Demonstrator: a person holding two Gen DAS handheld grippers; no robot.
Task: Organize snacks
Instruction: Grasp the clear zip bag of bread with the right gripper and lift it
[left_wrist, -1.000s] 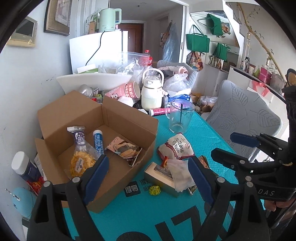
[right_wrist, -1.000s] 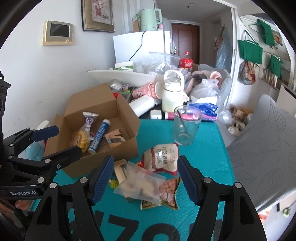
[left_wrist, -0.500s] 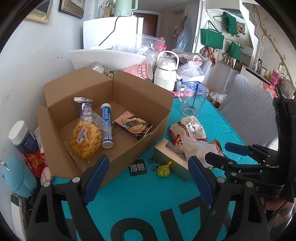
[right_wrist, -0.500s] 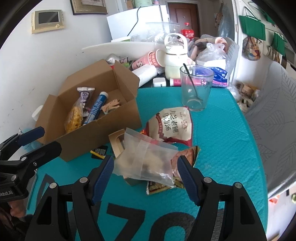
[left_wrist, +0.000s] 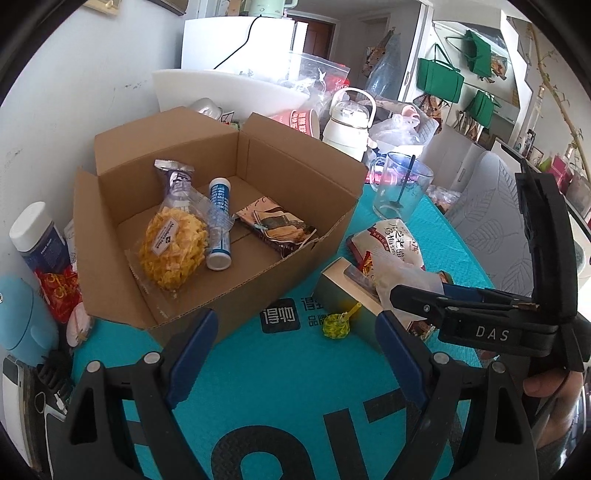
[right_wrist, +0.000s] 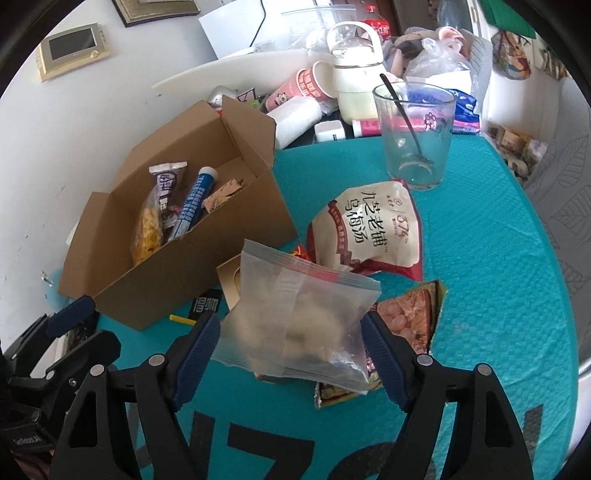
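Right gripper (right_wrist: 288, 343): straddles the clear snack bag (right_wrist: 295, 321), pads beside its edges; whether it grips cannot be told.
Clear snack bag: sits atop the small box (left_wrist: 343, 291) and packets, just beside the cardboard box (left_wrist: 295, 258).
Left gripper (left_wrist: 295, 354): spread wide and empty above the teal mat (left_wrist: 280, 387), leaving the carton's mouth clear.
Cardboard box: already holds three snacks, so it serves as the collecting place.

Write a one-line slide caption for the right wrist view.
Right gripper straddles a translucent snack bag above the teal table, beside a cardboard box already holding snacks.
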